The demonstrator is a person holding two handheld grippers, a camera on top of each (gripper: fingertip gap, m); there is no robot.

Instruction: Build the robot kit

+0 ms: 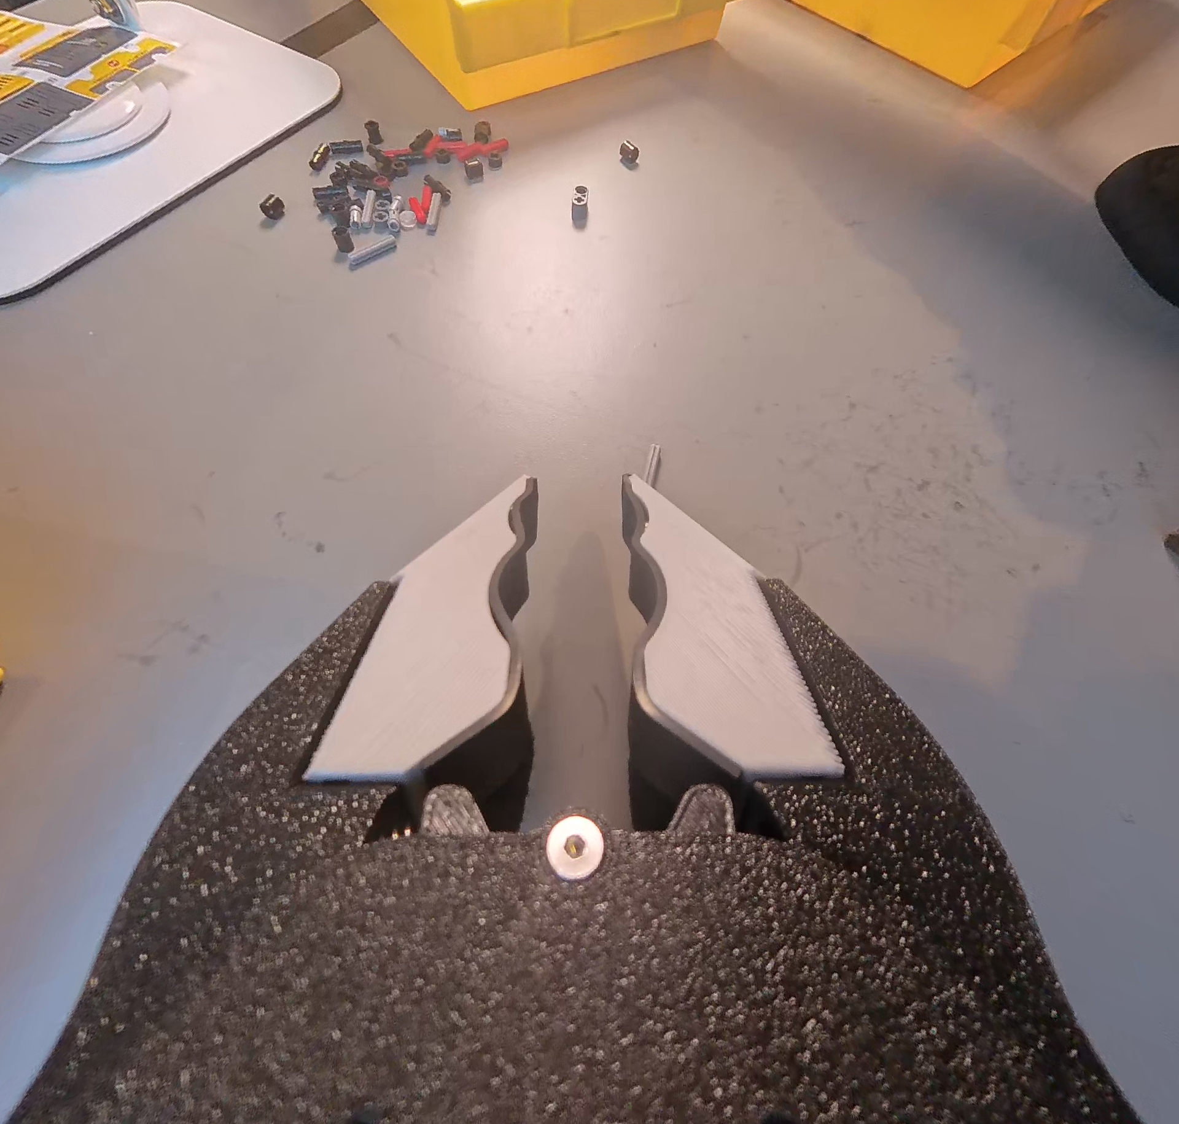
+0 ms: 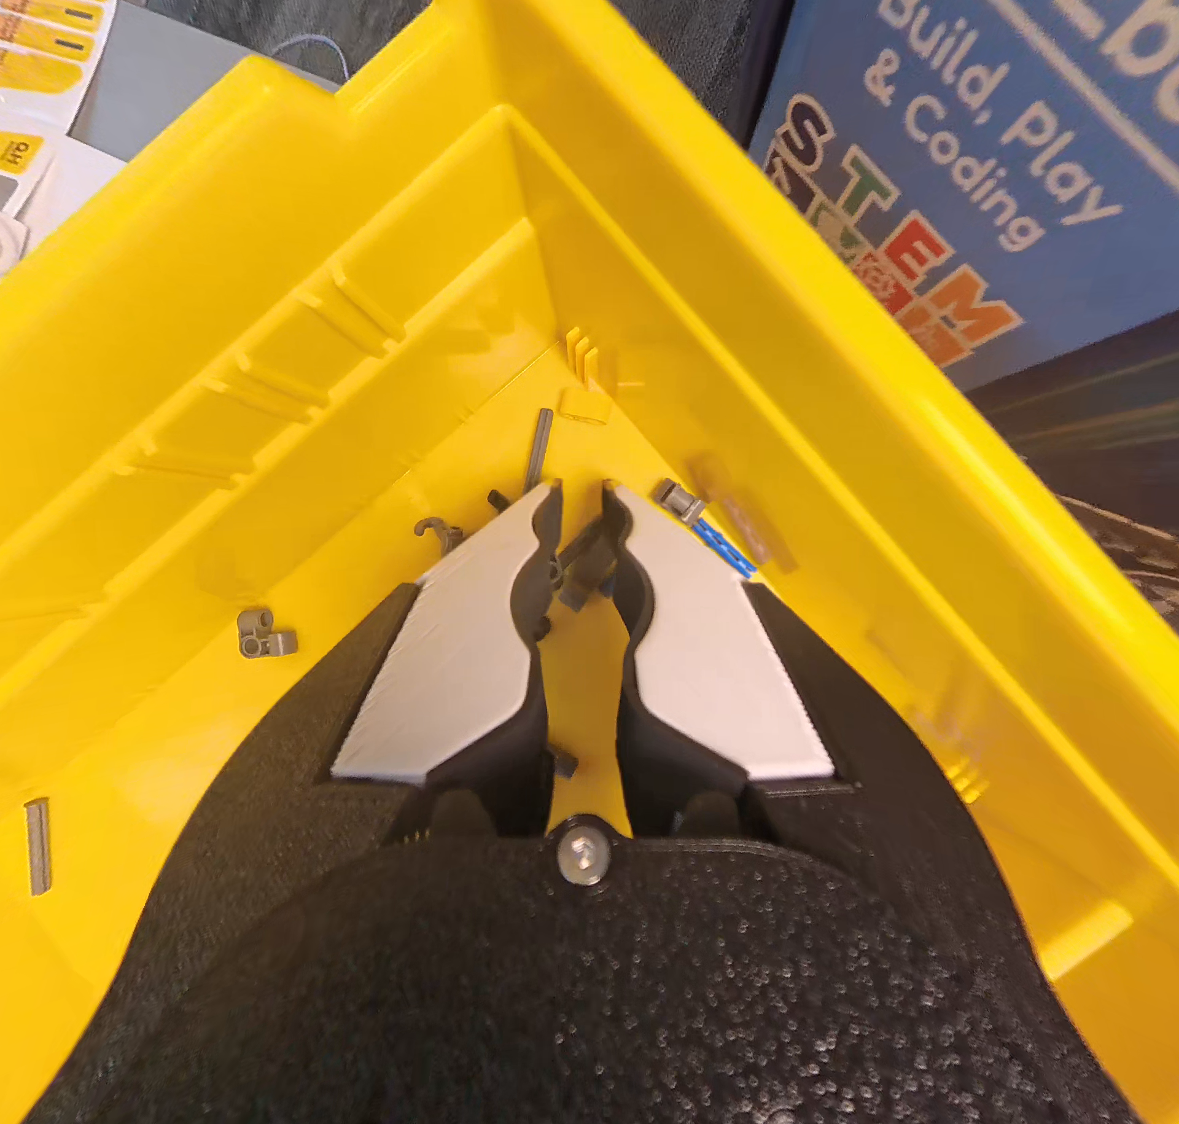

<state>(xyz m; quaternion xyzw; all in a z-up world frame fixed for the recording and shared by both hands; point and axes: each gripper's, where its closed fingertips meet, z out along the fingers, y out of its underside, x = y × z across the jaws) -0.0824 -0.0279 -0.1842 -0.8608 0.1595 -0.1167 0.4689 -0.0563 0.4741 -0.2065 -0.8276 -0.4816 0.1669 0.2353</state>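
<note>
In the left wrist view my left gripper (image 1: 579, 487) is open and empty, low over the grey table (image 1: 765, 359). A thin grey axle tip (image 1: 654, 457) pokes out just beyond its right fingertip. A pile of small black, red and grey parts (image 1: 395, 181) lies far ahead to the left. In the right wrist view my right gripper (image 2: 584, 487) is down in a corner of a yellow bin (image 2: 319, 264). Its jaws are nearly closed, with a dark grey part (image 2: 585, 554) slanting between them and touching both.
On the table are a lone grey connector (image 1: 579, 200), two stray black pieces (image 1: 628, 152) (image 1: 271, 205), yellow bins (image 1: 574, 15) at the back, a white pad (image 1: 191, 110) with a sticker sheet, and a dark object (image 1: 1142, 219) on the right. The bin holds a grey elbow connector (image 2: 265, 634), grey axles (image 2: 38, 844) and a blue pin (image 2: 727, 548). A blue box (image 2: 957, 136) stands behind it.
</note>
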